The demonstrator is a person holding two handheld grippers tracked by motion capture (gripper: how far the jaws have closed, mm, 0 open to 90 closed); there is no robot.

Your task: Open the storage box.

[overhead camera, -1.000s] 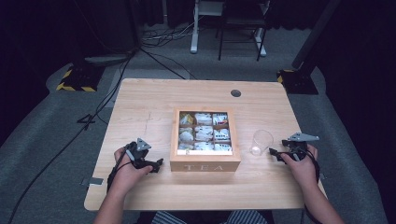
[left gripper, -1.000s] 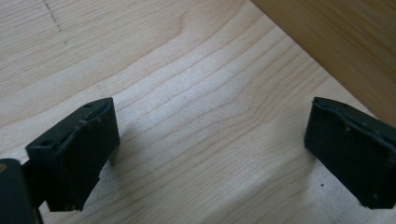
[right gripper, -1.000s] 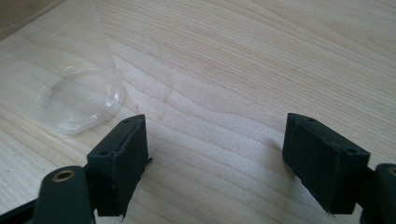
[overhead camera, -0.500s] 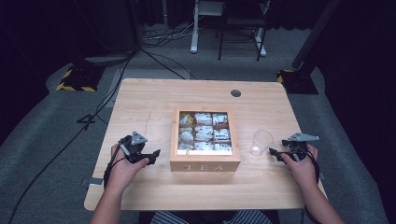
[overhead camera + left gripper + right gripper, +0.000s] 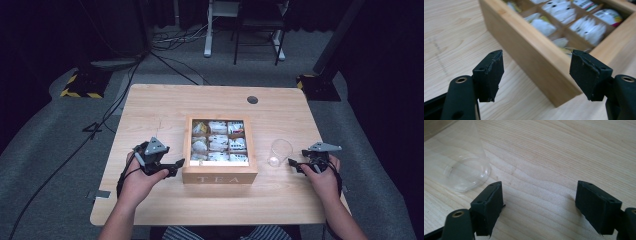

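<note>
The square wooden compartmented box (image 5: 220, 172) at the table's centre, full of tea sachets, reads "TEA" on its near wall (sachet print too small to read). Just left, the left gripper (image 5: 176, 166) has been closing, jaws apart and empty. The right gripper (image 5: 295, 165), near the clear plastic cup (image 5: 279, 152), gapes empty.

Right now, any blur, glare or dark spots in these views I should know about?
High view: table evenly lit, surroundings nearly black, frame soft, tea box sachets unreadable. Left gripper view: open left gripper pads sharp, the box behind them soft, far compartments most blurred. Right gripper view: open right gripper sharp, clear glass low-contrast against wood, faint rim highlights.
</note>
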